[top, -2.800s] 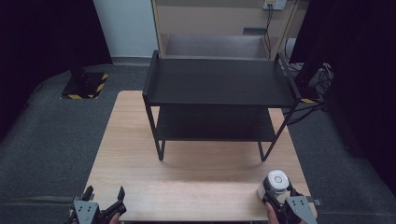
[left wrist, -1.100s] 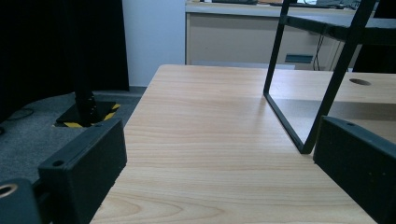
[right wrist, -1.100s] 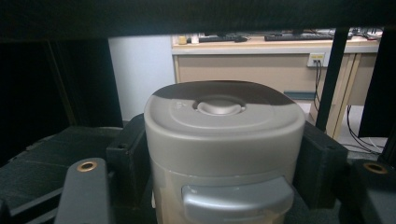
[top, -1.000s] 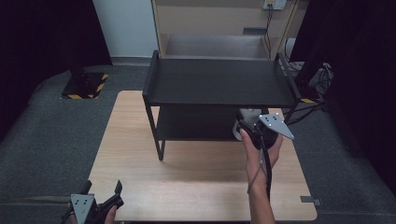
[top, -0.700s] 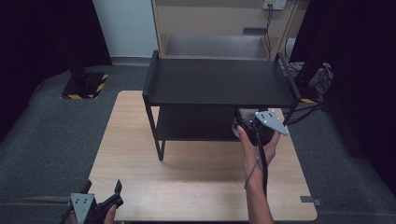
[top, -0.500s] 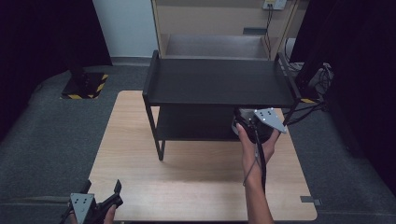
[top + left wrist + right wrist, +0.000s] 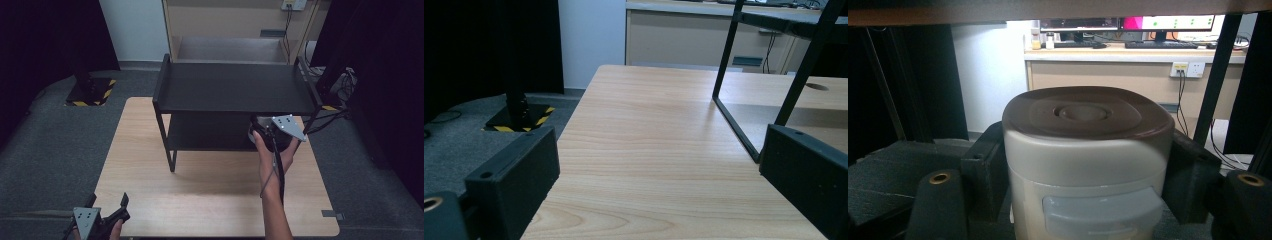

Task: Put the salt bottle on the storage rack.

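A cream container with a brown lid [image 7: 1088, 150] stands upright between the jaws of my right gripper [image 7: 1088, 172], which is shut on it. In the high view my right gripper [image 7: 263, 133] reaches under the top of the black two-tier rack [image 7: 235, 87], at the right end of its lower shelf [image 7: 210, 132]. The container's base is hidden, so contact with the shelf [image 7: 888, 170] is unclear. My left gripper [image 7: 107, 201] hovers open at the table's near left corner, nothing between its jaws [image 7: 659, 180].
The rack stands at the back middle of the wooden table [image 7: 200, 190]; its left leg [image 7: 729, 50] shows in the left gripper view. Cables [image 7: 330, 107] hang by the rack's right end. A cabinet [image 7: 235, 30] stands behind the table.
My right gripper carried the container from the table's near right corner up to the rack, then edged a little further under the top shelf. The left gripper barely moved.
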`<state>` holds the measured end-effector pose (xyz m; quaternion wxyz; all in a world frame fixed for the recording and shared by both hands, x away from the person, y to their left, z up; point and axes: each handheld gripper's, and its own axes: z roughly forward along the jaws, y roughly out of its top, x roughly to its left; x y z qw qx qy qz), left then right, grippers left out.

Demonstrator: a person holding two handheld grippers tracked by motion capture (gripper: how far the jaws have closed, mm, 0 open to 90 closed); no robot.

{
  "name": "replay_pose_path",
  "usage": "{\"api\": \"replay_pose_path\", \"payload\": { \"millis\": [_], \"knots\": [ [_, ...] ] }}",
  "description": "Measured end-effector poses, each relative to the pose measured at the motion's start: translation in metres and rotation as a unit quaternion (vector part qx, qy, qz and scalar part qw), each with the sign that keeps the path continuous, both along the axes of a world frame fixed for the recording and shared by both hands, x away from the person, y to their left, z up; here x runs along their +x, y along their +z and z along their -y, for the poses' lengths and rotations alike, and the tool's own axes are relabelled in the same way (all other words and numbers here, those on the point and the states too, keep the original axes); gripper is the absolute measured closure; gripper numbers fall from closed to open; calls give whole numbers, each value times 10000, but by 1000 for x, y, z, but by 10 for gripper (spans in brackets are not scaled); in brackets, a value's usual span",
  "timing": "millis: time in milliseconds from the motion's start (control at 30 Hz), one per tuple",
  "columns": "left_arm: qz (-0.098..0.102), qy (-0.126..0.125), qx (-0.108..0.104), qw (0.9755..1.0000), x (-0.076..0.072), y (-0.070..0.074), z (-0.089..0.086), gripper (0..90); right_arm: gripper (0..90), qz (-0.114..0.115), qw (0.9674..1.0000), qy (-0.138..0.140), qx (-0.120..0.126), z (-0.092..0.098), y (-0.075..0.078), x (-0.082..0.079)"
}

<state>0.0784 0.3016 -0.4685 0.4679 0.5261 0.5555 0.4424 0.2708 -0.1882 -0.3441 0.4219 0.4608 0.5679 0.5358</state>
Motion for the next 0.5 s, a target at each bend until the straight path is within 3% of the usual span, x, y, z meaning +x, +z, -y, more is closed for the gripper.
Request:
{"api": "replay_pose_path", "payload": {
  "millis": [233,500],
  "knots": [
    [-4,-7,-9,10000,-2,0,-1,14,94,152,9999,5,-33,-2,-5,-2],
    [5,-22,-4,10000,-3,0,-2,14,29,270,9996,-89,-73,-6,-6,-7]
  ]
}}
